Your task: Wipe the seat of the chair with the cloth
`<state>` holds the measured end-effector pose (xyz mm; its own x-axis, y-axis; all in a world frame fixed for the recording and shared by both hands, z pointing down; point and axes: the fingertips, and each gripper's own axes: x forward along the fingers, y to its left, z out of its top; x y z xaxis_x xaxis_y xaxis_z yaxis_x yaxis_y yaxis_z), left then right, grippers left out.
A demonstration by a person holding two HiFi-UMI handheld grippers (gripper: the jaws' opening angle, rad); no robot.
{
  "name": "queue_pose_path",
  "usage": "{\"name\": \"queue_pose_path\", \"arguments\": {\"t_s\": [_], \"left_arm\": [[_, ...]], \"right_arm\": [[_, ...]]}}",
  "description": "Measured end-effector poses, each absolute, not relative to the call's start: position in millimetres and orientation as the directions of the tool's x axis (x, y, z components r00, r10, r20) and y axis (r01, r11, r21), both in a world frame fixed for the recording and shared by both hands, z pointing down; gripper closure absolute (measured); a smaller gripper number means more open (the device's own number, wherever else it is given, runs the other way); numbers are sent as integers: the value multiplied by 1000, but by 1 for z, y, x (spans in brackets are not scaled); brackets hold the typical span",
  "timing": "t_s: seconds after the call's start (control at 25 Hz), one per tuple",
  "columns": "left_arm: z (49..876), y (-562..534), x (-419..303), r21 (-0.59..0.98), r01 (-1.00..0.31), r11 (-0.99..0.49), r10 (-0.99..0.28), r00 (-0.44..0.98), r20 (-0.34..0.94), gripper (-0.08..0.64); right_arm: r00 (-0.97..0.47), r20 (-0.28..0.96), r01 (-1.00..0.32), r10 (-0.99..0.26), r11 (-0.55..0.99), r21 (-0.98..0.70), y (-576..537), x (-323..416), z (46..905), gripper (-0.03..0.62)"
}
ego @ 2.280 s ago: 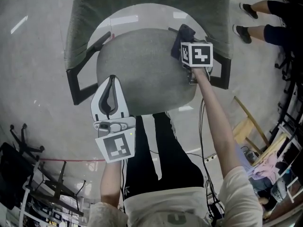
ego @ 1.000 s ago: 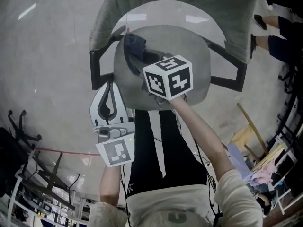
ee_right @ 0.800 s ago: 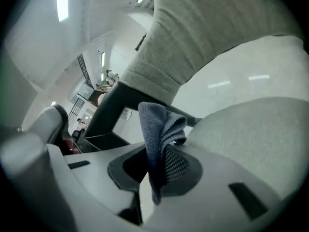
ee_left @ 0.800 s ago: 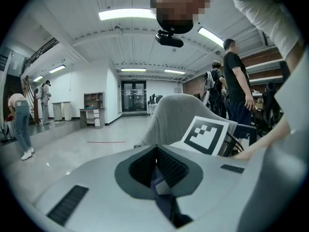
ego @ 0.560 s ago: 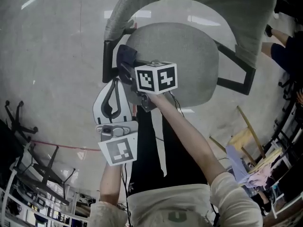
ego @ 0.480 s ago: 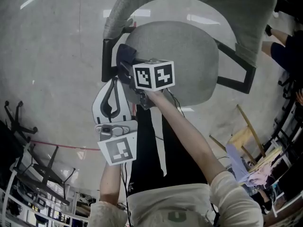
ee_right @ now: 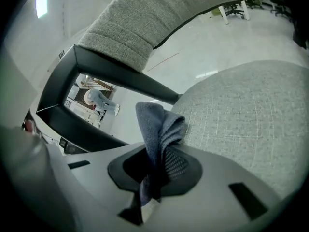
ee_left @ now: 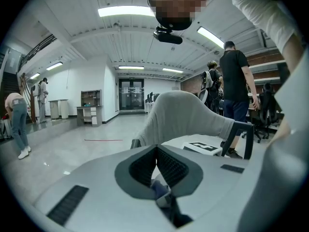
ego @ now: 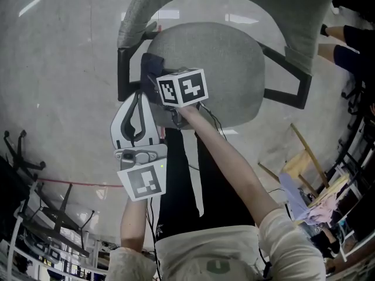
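Cloth [ego: 149, 63] at left edge of seat [ego: 220, 63].
Cloth is clamped in right gripper [ego: 157, 78]; seat is spread toward frame right; left gripper [ego: 137, 98] is closed on nothing, lower left.

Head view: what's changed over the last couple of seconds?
The right gripper, shut on the dark blue cloth, swept across the grey fabric chair seat from its right side to its left edge, by the black left armrest. The left gripper stayed shut, off the seat's front-left.
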<state>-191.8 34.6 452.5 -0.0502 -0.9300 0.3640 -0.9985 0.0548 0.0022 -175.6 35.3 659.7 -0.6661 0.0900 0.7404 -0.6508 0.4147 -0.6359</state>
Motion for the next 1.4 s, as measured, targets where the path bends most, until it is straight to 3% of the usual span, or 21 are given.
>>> {"name": "queue_pose_path", "arguments": {"t_s": [0.52, 0.92, 1.4], "left_arm": [[454, 30, -177, -17, -998, 54, -927, -57, 371, 545], [454, 3, -132, 29, -1000, -4, -931, 14, 365, 545], [451, -18, -81, 41, -995, -87, -925, 96, 368, 544]], "right_arm": [[-625, 780, -666, 34, 497, -556, 19, -122, 656, 543], [-545, 837, -749, -54, 481, -456, -10, -29, 663, 543], [-349, 919, -853, -181, 468, -231, -38, 102, 662, 543]]}}
